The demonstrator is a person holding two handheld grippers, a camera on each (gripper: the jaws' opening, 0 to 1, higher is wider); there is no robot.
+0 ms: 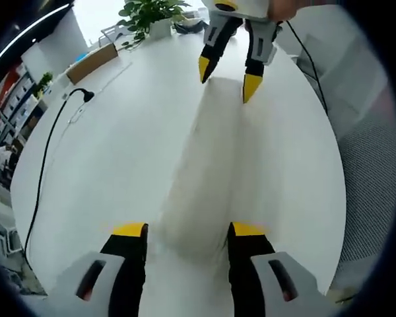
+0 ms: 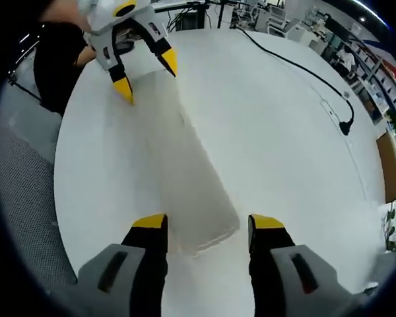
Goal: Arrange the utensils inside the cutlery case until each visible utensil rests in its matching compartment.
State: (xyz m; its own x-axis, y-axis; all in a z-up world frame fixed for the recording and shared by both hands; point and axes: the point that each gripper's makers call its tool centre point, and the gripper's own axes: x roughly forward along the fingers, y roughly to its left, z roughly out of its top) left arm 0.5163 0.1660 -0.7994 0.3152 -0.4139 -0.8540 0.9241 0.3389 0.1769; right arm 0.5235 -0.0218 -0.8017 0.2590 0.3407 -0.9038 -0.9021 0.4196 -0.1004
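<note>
Closest in the left gripper view are the left gripper's (image 1: pixel 187 231) own yellow-tipped jaws, spread wide and holding nothing, straddling the near end of a long, pale, closed cutlery case (image 1: pixel 208 172) that lies flat on the white surface (image 1: pixel 105 165). At the case's far end the right gripper (image 1: pixel 224 74) hangs with its jaws likewise apart and empty, one tip on either side of the end. The right gripper view gives the mirror of this: the right gripper (image 2: pixel 208 228) brackets one end of the cutlery case (image 2: pixel 185 178) and the left gripper (image 2: pixel 145 74) sits over the other end, near a person's dark sleeve (image 2: pixel 59 59). The picture is motion-blurred, so whether any tip is touching the case I cannot tell, and no utensils can be made out; the case looks shut or covered, its compartments hidden. A black cable (image 1: pixel 49 152) with a plug trails across the surface well apart from the case, and a potted plant (image 1: pixel 152 16) and a cardboard box (image 1: pixel 92 63) stand at the far edge. My reading is that the task is at its very start: both grippers are lining up on the case's ends, probably to steady or open it. The next move seems to call for closing one pair of jaws on an end or a lid edge while the other braces the case so it does not slide on the smooth surface.
</note>
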